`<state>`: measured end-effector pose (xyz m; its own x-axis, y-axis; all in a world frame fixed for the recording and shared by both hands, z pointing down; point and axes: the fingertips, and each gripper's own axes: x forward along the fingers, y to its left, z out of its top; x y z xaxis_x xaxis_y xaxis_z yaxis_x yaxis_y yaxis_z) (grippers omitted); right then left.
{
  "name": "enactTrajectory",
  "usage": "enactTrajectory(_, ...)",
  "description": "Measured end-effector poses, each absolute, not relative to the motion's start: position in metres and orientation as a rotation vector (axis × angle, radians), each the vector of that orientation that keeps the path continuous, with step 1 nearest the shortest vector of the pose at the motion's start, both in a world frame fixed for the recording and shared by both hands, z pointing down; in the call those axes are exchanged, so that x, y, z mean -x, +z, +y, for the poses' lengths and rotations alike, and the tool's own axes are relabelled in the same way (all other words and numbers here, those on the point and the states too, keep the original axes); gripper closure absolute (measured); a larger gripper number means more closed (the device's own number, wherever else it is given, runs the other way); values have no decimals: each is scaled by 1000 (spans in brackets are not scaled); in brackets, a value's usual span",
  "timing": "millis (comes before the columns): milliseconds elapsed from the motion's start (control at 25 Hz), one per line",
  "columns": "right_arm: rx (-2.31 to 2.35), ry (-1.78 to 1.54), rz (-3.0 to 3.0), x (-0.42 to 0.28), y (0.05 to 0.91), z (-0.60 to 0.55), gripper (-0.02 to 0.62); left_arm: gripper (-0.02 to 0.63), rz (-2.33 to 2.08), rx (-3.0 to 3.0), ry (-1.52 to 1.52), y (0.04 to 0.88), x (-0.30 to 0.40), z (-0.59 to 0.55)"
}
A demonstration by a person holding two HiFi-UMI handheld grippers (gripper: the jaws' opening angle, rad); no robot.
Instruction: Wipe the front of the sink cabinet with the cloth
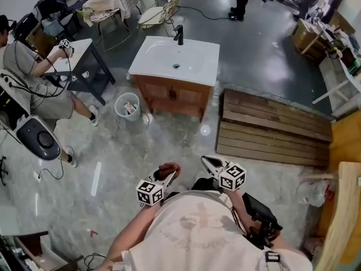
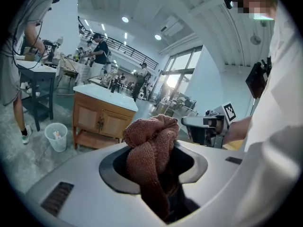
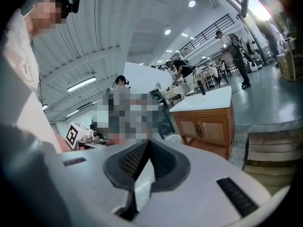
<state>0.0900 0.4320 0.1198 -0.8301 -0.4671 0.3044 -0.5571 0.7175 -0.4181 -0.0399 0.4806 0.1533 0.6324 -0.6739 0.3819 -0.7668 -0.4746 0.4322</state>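
The wooden sink cabinet (image 1: 174, 97) with a white basin top stands a few steps ahead on the floor; its two front doors (image 2: 99, 122) show in the left gripper view, and it appears as the cabinet (image 3: 208, 124) in the right gripper view. My left gripper (image 1: 169, 173) is shut on a bunched reddish-brown cloth (image 2: 151, 145), held close to my body. The cloth (image 1: 168, 169) also shows in the head view. My right gripper (image 1: 210, 164) is beside it, jaws pressed together and empty, seen as the right gripper (image 3: 144, 160) in its own view. Both grippers are far from the cabinet.
A white waste bin (image 1: 127, 105) stands left of the cabinet. A wooden pallet (image 1: 273, 129) lies to its right. A person sits at a dark table (image 1: 79, 66) on the left. Cables and a round device (image 1: 38, 136) lie at the left.
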Motion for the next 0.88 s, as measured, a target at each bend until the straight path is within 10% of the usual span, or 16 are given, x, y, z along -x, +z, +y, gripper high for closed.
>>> enactTrajectory(880, -840, 806, -2750, -79, 145, 239, 583, 449, -1090, -2313, 326, 169, 37, 286)
